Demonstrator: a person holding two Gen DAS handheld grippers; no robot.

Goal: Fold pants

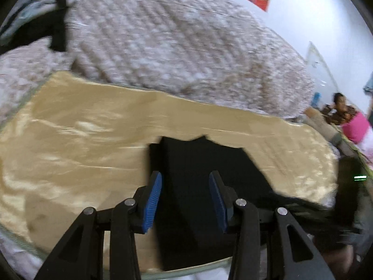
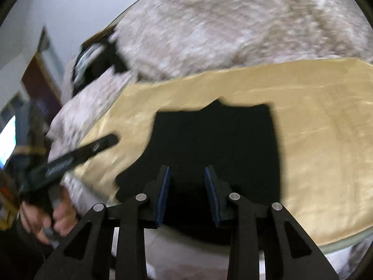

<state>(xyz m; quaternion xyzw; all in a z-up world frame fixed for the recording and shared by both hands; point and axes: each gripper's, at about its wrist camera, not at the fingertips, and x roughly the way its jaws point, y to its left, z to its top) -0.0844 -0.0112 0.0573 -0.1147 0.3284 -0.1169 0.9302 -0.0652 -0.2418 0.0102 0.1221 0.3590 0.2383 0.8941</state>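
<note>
The black pants [image 1: 200, 177] lie flat on a shiny tan cloth [image 1: 81, 144] spread over the bed. They look folded into a short block, so the folding seems partly done (how many folds are left is hard to tell).

The left gripper [image 1: 185, 200] hangs just over the pants, its jaws apart and holding nothing. The pants run under the jaws and a little way out in front of them. The right gripper [image 2: 187, 194] hangs over the pants too, jaws apart and empty.

Next, each gripper likely needs to come down, pinch an edge of the pants, and carry it over to the other side.

Beyond the jaws, past the tan cloth, sits a big fluffy blanket [image 1: 174, 46], well away from the pants. In the right view the left gripper shows off to the left, held by a hand [image 2: 46, 219]. Nothing blocks the way to the pants. The slippery-looking cloth might slide when tugged.
</note>
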